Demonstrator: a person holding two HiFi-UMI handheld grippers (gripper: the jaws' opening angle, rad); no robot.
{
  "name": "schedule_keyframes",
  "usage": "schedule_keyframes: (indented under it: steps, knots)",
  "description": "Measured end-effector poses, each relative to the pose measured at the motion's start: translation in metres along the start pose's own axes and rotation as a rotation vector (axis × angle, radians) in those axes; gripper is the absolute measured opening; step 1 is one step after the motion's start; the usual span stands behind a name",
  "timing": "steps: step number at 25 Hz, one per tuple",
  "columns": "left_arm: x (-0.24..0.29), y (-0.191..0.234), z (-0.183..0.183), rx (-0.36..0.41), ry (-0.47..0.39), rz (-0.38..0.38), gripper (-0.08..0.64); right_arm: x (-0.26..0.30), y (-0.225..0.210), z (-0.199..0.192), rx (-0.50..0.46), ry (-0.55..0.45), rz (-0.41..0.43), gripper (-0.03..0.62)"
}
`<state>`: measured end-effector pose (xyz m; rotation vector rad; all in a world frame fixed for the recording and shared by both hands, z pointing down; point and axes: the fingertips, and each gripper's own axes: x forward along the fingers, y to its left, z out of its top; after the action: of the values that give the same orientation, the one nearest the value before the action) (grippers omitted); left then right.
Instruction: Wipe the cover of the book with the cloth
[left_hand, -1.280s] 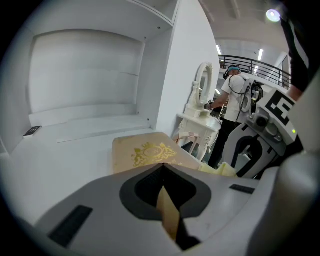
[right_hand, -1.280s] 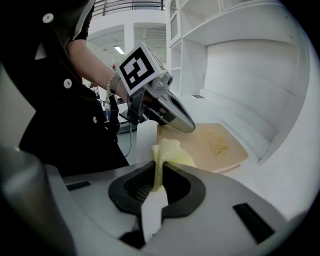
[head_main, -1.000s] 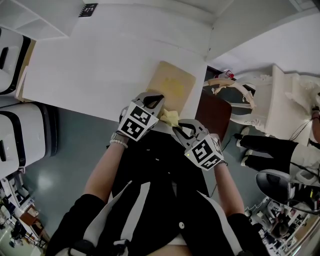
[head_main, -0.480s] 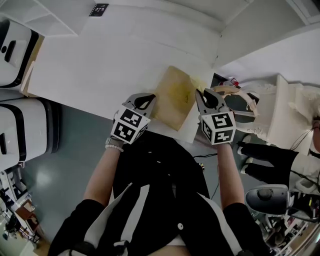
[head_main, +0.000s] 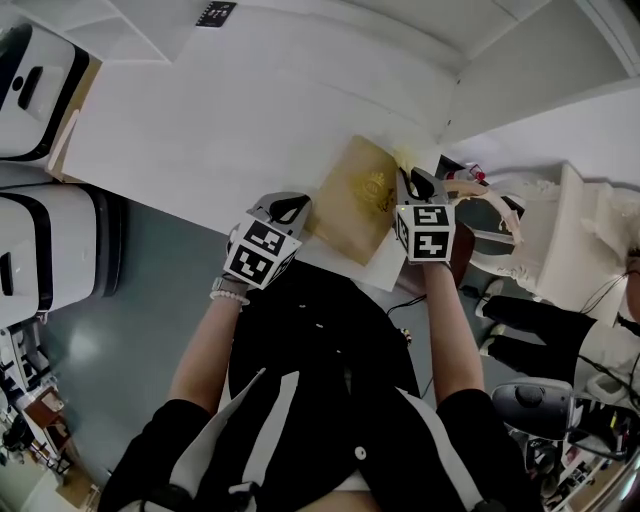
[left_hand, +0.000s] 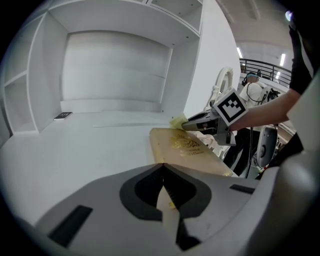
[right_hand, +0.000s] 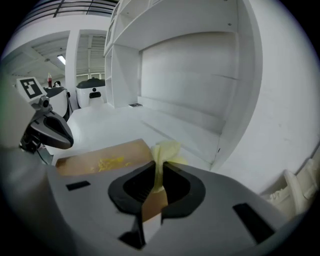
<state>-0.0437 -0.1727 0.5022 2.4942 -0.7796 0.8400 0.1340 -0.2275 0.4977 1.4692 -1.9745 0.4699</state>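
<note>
Right tool pinches cloth at far corner of book | left tool pressed together, near corner

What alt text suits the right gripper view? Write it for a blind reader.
The right claw pinches a yellow cloth at the edge of a tan book on a white desk; the left claw shows at left.
</note>
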Motion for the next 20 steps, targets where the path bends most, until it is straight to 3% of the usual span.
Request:
schedule_keyframes:
  steps: [10, 20]
  knots:
    - [0.008, -0.009, -0.006, 0.024, 0.013, -0.04, 0.0, -0.004, 0.045, -0.003, -0.093, -0.007, 0.096, 0.038]
    - [0.01, -0.013, -0.01, 0.025, 0.034, -0.057, -0.001, -0.02, 0.115, -0.017, -0.341, -0.034, 0.313, 0.038]
